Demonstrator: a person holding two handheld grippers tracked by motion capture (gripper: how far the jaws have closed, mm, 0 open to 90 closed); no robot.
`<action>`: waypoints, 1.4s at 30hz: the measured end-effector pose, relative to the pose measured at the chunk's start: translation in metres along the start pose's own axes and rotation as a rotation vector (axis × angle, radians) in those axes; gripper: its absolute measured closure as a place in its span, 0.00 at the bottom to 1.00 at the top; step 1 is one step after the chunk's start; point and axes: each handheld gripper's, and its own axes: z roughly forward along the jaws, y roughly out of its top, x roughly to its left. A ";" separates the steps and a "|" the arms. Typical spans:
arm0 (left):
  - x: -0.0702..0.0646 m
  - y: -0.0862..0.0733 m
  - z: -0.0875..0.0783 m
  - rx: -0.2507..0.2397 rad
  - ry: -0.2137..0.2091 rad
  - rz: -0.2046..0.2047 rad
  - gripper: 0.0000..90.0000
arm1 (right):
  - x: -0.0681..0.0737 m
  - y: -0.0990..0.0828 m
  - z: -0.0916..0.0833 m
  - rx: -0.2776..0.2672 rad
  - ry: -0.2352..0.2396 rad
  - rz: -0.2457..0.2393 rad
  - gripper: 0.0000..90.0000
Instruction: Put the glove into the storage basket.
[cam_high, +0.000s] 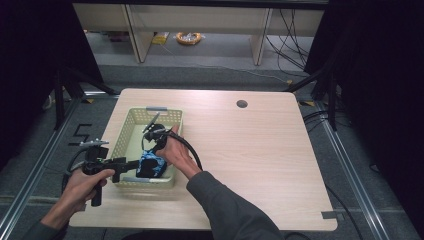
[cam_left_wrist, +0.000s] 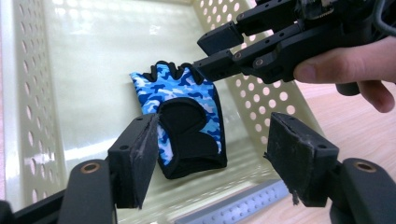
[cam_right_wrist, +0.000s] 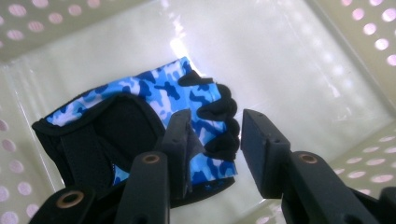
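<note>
Resting on the floor of the cream basket (cam_high: 129, 131), the blue camouflage glove (cam_left_wrist: 184, 116) lies just beyond both tools, seemingly released. Left gripper (cam_left_wrist: 212, 156): jaws spread, nothing between them, reaching level over the basket's near rim. Right gripper (cam_right_wrist: 215, 149): jaws parted, pointing steeply down with the glove's finger end just below its tips. Next move, by judgement: withdrawing both upward, clear of the walls.

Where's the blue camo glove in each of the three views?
High view: blue camo glove at lower left, in the near end of the basket.
Left gripper view: glove at centre, on the basket floor.
Right gripper view: glove centre-left, behind the jaws.
Shared landmark: the basket's perforated cream walls.
</note>
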 end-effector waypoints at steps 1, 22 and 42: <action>0.000 0.000 -0.001 0.002 0.000 0.011 0.37 | 0.000 0.000 -0.002 -0.002 0.000 0.013 0.68; -0.020 -0.004 -0.003 -0.031 -0.056 0.050 0.32 | -0.012 -0.025 -0.060 -0.189 0.023 0.005 0.56; -0.077 -0.041 0.006 -0.050 -0.136 0.247 0.24 | -0.030 -0.117 -0.122 -0.347 0.046 0.109 0.43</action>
